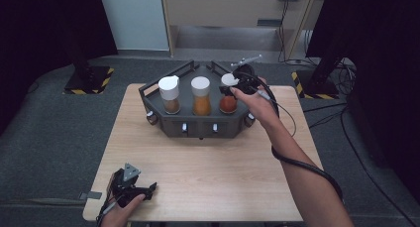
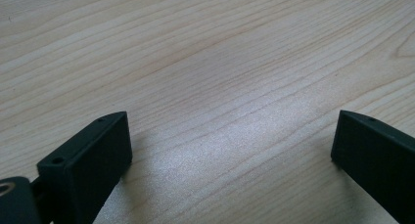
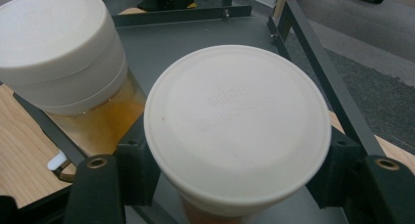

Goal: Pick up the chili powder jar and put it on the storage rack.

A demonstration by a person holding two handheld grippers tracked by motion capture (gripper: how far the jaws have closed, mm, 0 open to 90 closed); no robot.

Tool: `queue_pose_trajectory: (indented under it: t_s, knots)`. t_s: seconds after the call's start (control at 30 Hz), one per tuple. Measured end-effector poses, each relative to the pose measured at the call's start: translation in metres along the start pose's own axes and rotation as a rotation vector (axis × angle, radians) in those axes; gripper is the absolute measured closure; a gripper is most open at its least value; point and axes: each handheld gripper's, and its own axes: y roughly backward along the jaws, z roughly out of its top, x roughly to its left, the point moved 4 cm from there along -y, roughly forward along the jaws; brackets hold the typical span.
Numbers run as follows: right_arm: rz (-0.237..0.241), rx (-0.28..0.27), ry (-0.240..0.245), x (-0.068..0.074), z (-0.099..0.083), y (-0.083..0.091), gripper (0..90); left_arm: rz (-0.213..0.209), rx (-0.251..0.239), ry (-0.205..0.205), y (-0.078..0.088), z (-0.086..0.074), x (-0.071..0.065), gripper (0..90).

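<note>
The right gripper (image 1: 233, 88) is clamped on the white-lidded jar (image 3: 237, 131) of red spice, the rightmost of three in the dark rack (image 1: 198, 128) at the table's (image 1: 208, 172) 12 o'clock. The left gripper (image 1: 148, 189) rests at 7 o'clock, jaws apart over bare wood.

A lab or recording studio, by the look: black curtains (image 1: 44, 24) on both sides, hazard-striped stand bases (image 1: 89, 81), loose cables (image 1: 341, 78) over grey carpet (image 1: 59, 133), far beyond the jaws.
</note>
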Motion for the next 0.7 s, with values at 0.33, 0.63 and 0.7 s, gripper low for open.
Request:
queue_pose_trajectory:
  t_s: [0.33,0.63,0.7]
  knots:
    - [0.013,0.001,-0.005,-0.0035,-0.0016,0.001,33.6,0.0,0.0,0.0,0.0001,0.0,-0.0001,0.1]
    - [0.02,-0.001,-0.006,-0.0045,-0.0046,0.0012,26.0,0.0,0.0,0.0,0.0,0.0,-0.0001,0.1]
    - [0.018,-0.007,-0.008,-0.0044,-0.006,0.0019,21.9,0.0,0.0,0.0,0.0,0.0,-0.0001,0.1]
